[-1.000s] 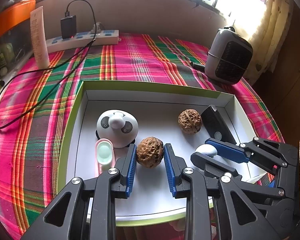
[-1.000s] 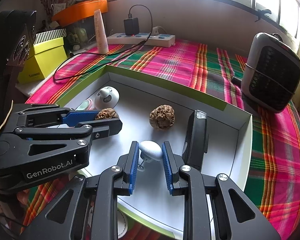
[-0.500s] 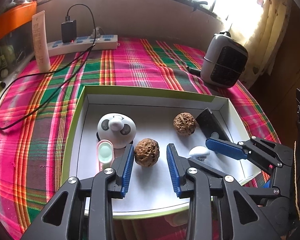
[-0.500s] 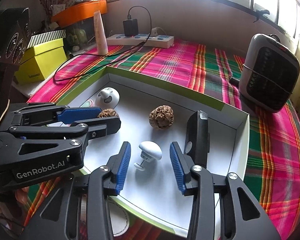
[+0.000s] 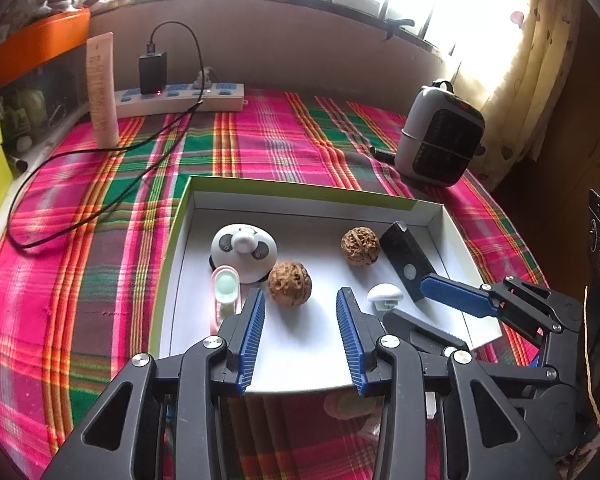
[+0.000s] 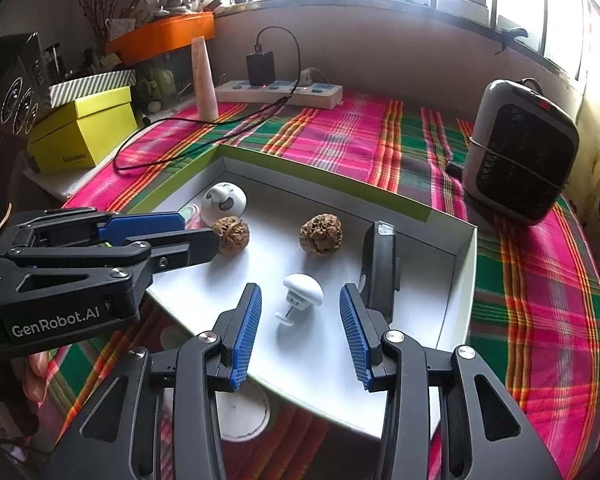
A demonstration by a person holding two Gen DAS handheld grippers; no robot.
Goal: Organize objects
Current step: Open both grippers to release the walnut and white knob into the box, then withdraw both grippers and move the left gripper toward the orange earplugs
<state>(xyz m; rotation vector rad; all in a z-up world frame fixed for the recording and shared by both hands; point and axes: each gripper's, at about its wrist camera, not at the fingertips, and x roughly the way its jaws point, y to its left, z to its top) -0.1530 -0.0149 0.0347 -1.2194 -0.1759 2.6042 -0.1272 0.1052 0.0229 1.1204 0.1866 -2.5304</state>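
We see the near walnut (image 5: 290, 283) lying free on the white box (image 5: 320, 216) floor just ahead of our left tool (image 5: 300, 308), whose jaws have just been opening and stand apart. Our right tool (image 6: 300, 312) gapes around the white mushroom knob (image 6: 303, 289) without touching, the box's near edge open. Only the right view shows the yellow box (image 6: 84, 132).

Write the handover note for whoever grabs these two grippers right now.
Left gripper: open, jaws just opening, nothing between the pads; near walnut lies just ahead of it.
Right gripper: open; white mushroom-shaped piece lies loose between the fingers.
Tray also holds the far walnut, panda toy, pink case and black device.
Done: all six lie in the tray.
Left: nothing obvious; back both grippers away.
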